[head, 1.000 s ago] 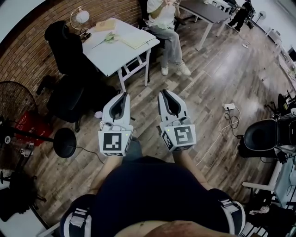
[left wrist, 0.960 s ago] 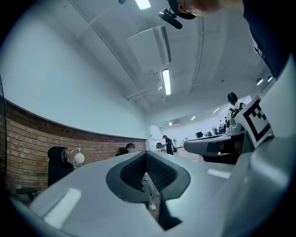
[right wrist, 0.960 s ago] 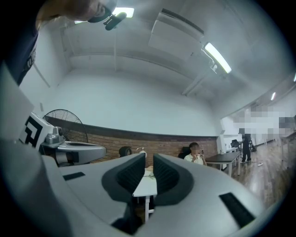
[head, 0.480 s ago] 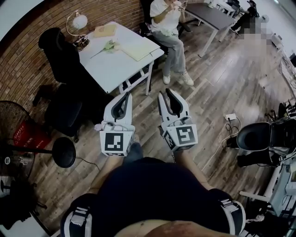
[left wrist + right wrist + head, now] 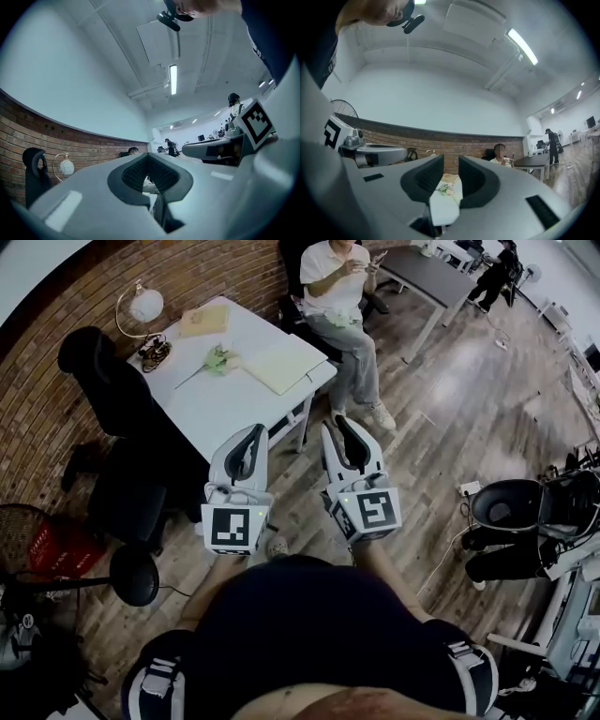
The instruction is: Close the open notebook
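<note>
The open notebook (image 5: 282,362) lies with pale yellow pages up on the right side of a white table (image 5: 211,404), far ahead of both grippers. In the head view my left gripper (image 5: 249,439) and right gripper (image 5: 343,433) are held side by side in the air above the wooden floor, short of the table's near edge. The left gripper (image 5: 149,156) looks shut, with nothing in it. The right gripper (image 5: 451,169) has a gap between its jaws, which are opening; nothing is between them, and the white table (image 5: 443,206) shows through the gap.
On the table are a closed tan book (image 5: 204,320), a small green-and-white bunch (image 5: 217,359) and a globe lamp (image 5: 142,304). A black chair (image 5: 98,367) stands at its left. A person (image 5: 339,287) sits at its far right. A black stool (image 5: 134,576) and another chair (image 5: 511,507) flank me.
The table and notebook have drawn closer and shifted down-left in the head view as I walk forward. The right gripper's jaws have parted from shut. The left gripper stays as it was.
</note>
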Tool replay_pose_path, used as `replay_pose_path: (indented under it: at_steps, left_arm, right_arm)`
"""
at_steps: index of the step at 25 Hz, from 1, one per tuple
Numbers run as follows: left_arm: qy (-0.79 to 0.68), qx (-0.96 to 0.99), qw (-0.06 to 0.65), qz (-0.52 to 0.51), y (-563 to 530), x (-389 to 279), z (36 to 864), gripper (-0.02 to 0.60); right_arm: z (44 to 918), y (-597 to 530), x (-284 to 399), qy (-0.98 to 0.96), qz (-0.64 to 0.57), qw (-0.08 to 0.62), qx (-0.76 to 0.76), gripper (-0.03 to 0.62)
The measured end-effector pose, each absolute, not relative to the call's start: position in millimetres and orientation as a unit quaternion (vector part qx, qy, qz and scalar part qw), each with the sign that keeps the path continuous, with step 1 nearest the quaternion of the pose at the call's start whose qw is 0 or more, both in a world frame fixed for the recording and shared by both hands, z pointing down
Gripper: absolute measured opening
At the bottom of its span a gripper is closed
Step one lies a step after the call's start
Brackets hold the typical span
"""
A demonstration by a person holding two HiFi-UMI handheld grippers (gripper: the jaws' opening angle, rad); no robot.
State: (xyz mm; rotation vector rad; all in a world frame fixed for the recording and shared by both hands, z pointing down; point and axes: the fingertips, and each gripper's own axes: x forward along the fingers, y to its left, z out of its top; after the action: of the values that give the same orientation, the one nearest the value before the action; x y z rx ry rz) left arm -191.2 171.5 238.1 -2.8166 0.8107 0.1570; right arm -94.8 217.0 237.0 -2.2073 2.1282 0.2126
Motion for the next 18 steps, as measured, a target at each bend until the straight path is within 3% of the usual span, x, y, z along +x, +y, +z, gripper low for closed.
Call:
replay_pose_path:
  at_steps: [4,18]
  left_arm:
    - [0.263,-0.956,0.12,0.054,132.1,-174.7,241.5,0.006]
    - [0.245,-0.965,0.076,0.052,81.2,-153.7,253.3,0.006]
  right_arm:
    - [240.3,177.4,-82.3,0.689,0.069,0.037,-0.72,0.066]
    - [250.1,127.4,-64.2,0.678,0.056,0.032,-0.732,0.069]
